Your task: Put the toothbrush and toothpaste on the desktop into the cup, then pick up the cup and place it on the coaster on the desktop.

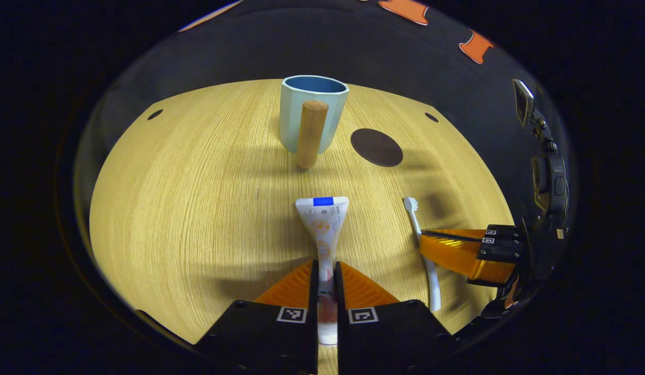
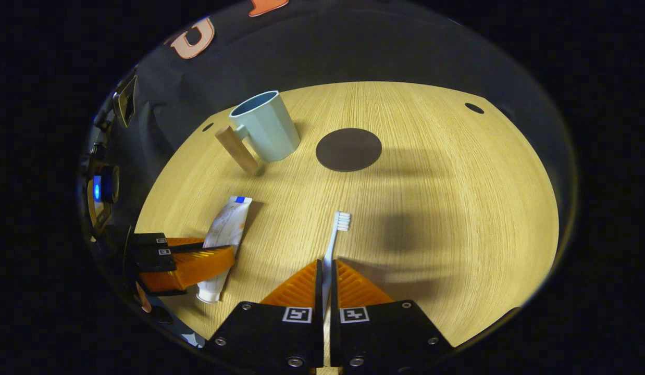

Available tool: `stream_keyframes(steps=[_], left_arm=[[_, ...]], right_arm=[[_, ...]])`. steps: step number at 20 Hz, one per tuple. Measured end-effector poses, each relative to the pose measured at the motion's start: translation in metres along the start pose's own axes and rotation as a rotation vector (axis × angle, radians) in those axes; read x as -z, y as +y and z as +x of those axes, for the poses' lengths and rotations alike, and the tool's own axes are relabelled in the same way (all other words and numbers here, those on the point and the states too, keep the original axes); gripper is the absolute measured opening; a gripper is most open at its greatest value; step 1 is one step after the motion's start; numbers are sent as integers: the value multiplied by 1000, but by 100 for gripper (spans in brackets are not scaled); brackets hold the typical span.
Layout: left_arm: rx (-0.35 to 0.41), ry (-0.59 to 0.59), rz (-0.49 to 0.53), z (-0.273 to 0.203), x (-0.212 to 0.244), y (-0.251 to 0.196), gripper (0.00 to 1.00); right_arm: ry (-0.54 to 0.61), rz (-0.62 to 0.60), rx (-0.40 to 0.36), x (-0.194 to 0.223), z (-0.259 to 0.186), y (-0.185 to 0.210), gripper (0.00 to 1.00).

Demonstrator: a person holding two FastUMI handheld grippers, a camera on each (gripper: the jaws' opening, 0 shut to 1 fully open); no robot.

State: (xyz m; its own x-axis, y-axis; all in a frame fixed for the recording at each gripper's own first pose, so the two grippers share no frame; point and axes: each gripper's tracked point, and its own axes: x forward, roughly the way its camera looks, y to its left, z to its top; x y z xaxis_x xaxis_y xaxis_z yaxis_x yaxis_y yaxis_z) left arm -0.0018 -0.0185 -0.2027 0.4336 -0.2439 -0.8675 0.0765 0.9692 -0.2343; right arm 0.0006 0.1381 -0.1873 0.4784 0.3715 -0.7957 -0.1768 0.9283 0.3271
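Beside cup [image 2: 263, 132], coaster [image 2: 348, 149], both unobstructed

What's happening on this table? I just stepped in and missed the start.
A person is working two handheld grippers at once. The left gripper is shut on the toothpaste, and the right gripper is shut on the toothbrush; both items still lie flat on the wooden desktop. The blue cup with its wooden handle stands farther back, nothing in it yet as far as I can see, beside the dark round coaster.
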Motion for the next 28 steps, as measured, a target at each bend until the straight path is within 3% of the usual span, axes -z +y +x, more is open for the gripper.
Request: stream_keyframes(steps=[11,21,28], left_arm=[[72,-144,-1,16,-6,-2,14],[-8,-403,92,47,-6,3,14],[-60,-581,144,19,-39,10,14]], right_arm=[[-150,0,-50,-24,-30,4,4],[-443,-33,-47,-77,-77,0,4],[-600,-93,-38,-105,-89,10,4]])
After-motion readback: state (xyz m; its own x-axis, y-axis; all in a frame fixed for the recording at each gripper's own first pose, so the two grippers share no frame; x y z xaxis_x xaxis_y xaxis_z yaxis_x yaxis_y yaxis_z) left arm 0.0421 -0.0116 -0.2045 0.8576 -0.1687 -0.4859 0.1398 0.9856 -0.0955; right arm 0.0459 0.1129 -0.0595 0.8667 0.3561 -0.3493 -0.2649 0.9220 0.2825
